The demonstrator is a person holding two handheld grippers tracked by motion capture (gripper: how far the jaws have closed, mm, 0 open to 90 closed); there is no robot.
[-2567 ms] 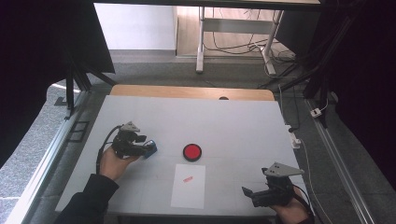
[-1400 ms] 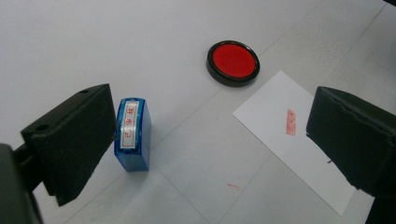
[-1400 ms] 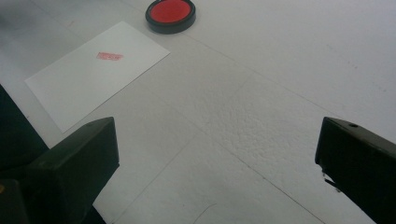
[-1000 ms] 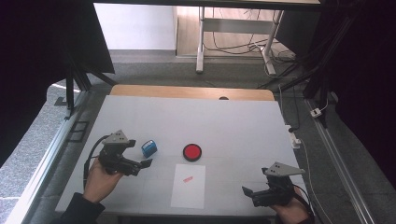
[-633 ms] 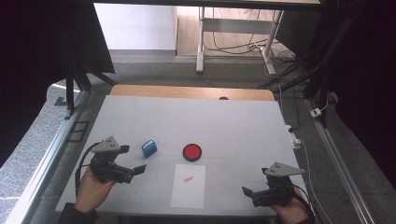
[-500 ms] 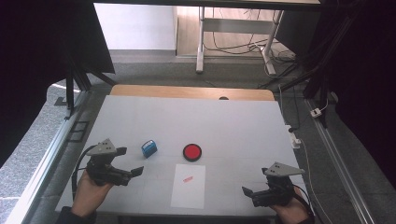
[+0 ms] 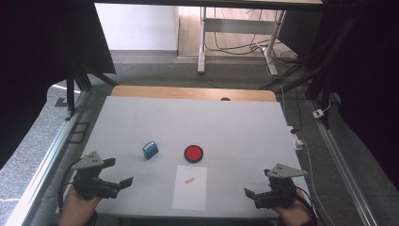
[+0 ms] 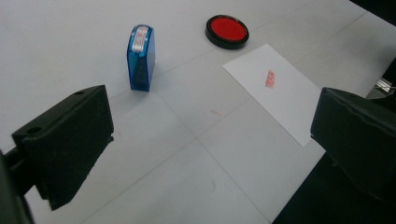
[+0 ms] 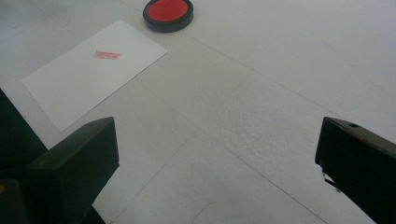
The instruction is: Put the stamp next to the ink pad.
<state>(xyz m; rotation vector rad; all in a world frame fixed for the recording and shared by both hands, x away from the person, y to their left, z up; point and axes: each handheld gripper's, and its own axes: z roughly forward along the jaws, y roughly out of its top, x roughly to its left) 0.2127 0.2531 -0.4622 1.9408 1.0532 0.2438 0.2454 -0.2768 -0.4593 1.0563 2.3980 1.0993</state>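
Tabletop (image 7: 235, 127): pale grey, with a wooden strip along the far edge. The far half and the right side are bare, leaving wide room to move.
Left gripper (image 7: 123, 182): near the front left corner, jaws spread wide and holding nothing, resting low over the tabletop.
Right gripper (image 7: 248, 193): near the front right corner, jaws likewise wide apart and empty.
Stamp (image 7: 150, 149): one blue stamp, standing left of the tabletop's middle, apart from both grippers and nearest the left one.
Ink pad (image 7: 193, 153): one round red pad in a black case, lid off, just right of the stamp and not touching it.
Paper (image 7: 189, 187): one white sheet near the front edge, between the two grippers, bearing one small red stamped mark in its upper half.
Count: two grippers, one stamp, one pad, one sheet.
Left gripper view: shows the stamp (image 8: 140, 57) upright with a red and white label on top, a detail too small to make out from the high view.
Right gripper view: shows the pad (image 9: 168, 14) and the paper (image 9: 93, 70) beyond its open jaws.
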